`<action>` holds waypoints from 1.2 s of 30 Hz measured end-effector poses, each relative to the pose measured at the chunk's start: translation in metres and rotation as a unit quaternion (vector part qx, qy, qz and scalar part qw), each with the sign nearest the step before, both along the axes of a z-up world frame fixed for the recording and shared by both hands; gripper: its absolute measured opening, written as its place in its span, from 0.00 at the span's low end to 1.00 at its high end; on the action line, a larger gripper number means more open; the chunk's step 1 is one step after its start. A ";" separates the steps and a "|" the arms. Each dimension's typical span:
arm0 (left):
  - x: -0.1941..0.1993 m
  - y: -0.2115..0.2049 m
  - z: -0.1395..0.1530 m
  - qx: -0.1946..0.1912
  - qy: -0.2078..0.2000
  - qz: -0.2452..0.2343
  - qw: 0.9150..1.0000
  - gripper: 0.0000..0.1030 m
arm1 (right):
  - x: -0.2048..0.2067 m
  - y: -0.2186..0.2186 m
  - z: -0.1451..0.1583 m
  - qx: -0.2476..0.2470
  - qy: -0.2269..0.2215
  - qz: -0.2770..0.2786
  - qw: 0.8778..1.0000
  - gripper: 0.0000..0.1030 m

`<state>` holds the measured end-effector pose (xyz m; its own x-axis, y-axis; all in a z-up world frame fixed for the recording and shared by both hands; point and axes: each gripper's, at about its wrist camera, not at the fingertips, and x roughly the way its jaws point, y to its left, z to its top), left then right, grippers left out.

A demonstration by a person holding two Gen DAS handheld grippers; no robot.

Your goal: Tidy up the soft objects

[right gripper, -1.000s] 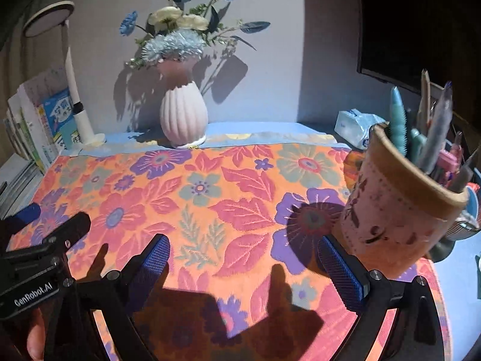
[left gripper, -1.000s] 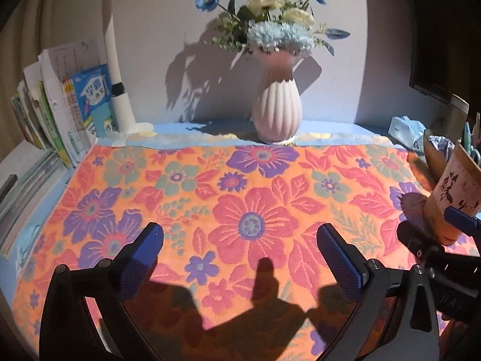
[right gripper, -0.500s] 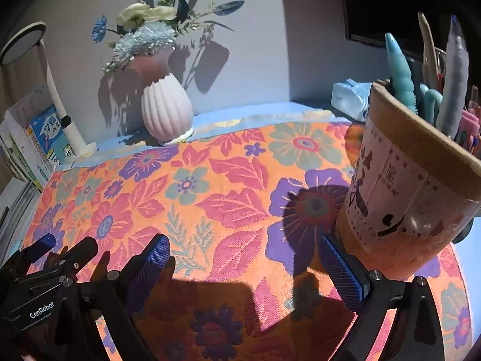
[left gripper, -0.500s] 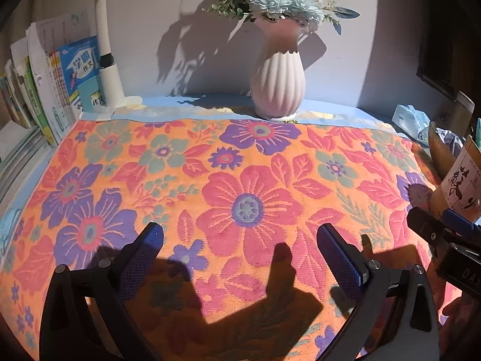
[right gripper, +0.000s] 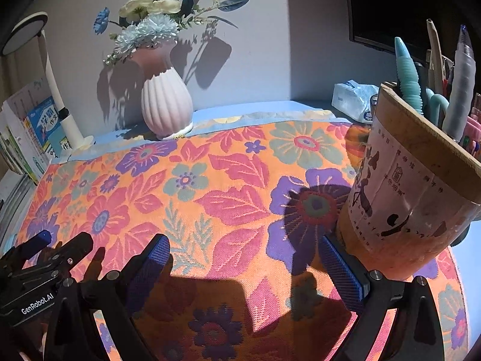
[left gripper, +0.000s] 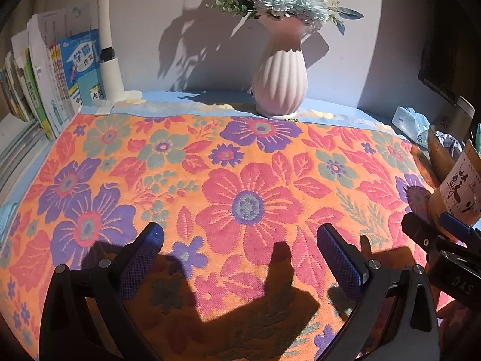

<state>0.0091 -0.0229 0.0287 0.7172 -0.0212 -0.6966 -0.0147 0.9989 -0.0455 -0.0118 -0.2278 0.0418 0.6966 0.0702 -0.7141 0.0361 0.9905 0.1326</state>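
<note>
the orange terry towel printed with pink, purple and teal flowers [left gripper: 240, 180] lies spread flat over the blue desk, one single cloth, and it is the only soft thing that clearly belongs to the task. its long axis seems to run left to right across both views, with its far edge just in front of the ribbed pink ceramic vase of blue and cream artificial flowers [left gripper: 279, 84]. the near edge, hidden under the tools, is probably what the coming move turns on. the left gripper [left gripper: 240, 252] hovers just above the near middle of the cloth, fingers spread wide with nothing between them. the right gripper [right gripper: 243, 258] hangs over the near right part, equally wide and empty, its right finger just beside the one tan cardboard pen holder [right gripper: 405, 198] standing on the towel's right end. each tool is nearest its own side of the towel, so a two-handed fold looks likely, and the holder would probably need shifting first. beyond the towel are one white desk lamp [left gripper: 108, 54], a row of upright books [left gripper: 54, 75] at the left, too packed to count, and one blue tissue pack [right gripper: 354, 99] at the back right.
</note>
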 end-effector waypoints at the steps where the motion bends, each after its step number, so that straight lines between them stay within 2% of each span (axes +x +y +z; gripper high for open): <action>1: 0.000 -0.001 0.000 0.003 0.000 -0.001 1.000 0.99 | 0.000 0.000 0.000 -0.001 0.002 0.000 1.000 0.96; 30: 0.001 -0.001 -0.001 0.001 0.003 -0.009 1.000 0.99 | 0.006 0.003 -0.005 -0.011 0.023 -0.002 1.000 0.96; 36: 0.001 0.002 0.000 0.001 0.001 0.002 1.000 0.99 | 0.018 0.004 -0.019 -0.021 0.075 -0.002 0.997 0.96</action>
